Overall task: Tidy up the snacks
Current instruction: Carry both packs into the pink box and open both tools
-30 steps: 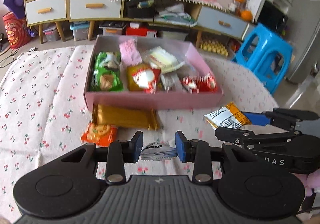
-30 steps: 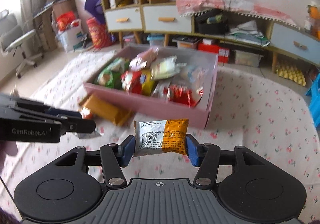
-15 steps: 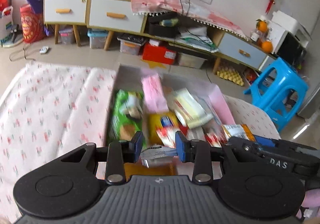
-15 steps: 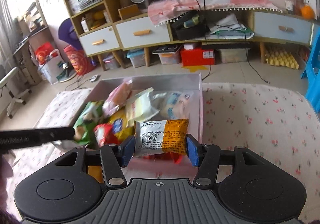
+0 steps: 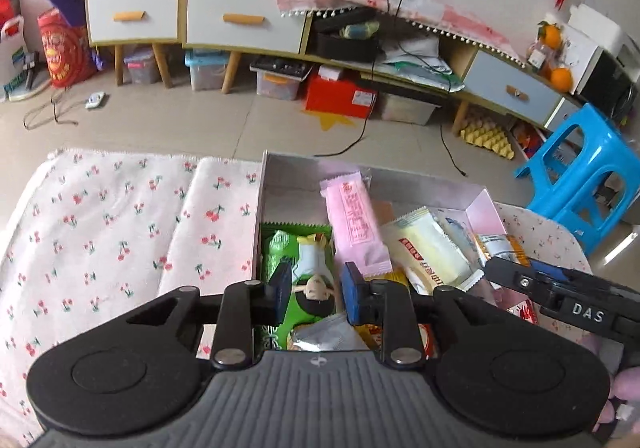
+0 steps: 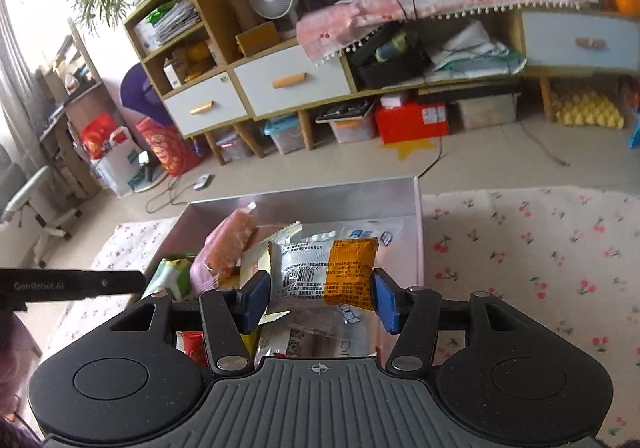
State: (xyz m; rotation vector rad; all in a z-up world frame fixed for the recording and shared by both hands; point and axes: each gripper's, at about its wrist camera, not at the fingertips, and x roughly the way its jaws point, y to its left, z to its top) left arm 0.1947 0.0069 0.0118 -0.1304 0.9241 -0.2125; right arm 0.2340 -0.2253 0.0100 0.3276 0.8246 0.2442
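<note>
The right tongs (image 6: 320,290) clamp the silver-and-orange packet (image 6: 332,268) by its two short ends, so it hangs flat above the snacks piled in the pink box (image 6: 418,224) — likely ready to drop. The left tongs (image 5: 316,290) are drawn in on nothing — a silver packet (image 5: 324,336) lies just beneath them, inside the box.

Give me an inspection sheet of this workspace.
Surface: cherry-print cloth.
Job's things: pink box full of snacks; silver packet lying in it.
Clutter: nothing seen on the cloth.
Grippers: left gripper jaws have just closed further, nothing between them; right gripper clamps an orange-and-silver packet.
Cables: cords trail on the floor.
Surroundings: cabinets, blue stool.
</note>
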